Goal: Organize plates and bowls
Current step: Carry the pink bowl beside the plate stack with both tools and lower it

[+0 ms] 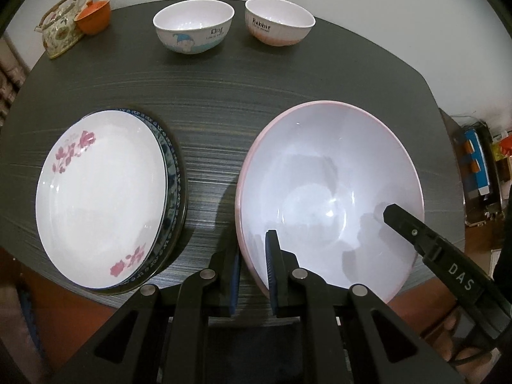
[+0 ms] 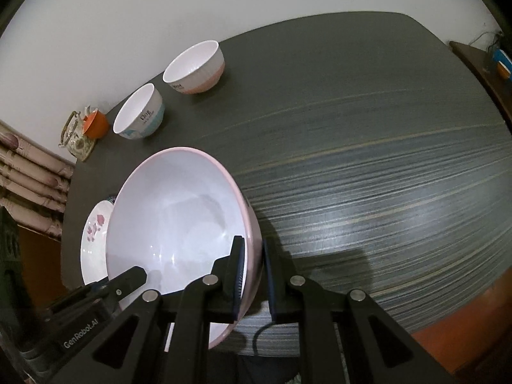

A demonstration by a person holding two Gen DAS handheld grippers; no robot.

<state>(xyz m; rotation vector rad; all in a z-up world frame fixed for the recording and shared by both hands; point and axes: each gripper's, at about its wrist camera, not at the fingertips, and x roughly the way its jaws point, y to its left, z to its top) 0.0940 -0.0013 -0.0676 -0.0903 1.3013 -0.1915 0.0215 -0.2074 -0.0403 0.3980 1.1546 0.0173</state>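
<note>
The big pink bowl is held above the table by both rims: left gripper and right gripper are clamped on it. It seems stiff, smooth, probably breakable.

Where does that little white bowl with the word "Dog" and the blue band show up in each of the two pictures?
Left wrist view: the small white bowl with "Dog" and a blue band stands at the top centre, on the far side of the dark grey table.
Right wrist view: the same bowl sits upper left, near the wall.
Shared landmark: the small white bowl with the pink base stands beside it in both views.
</note>
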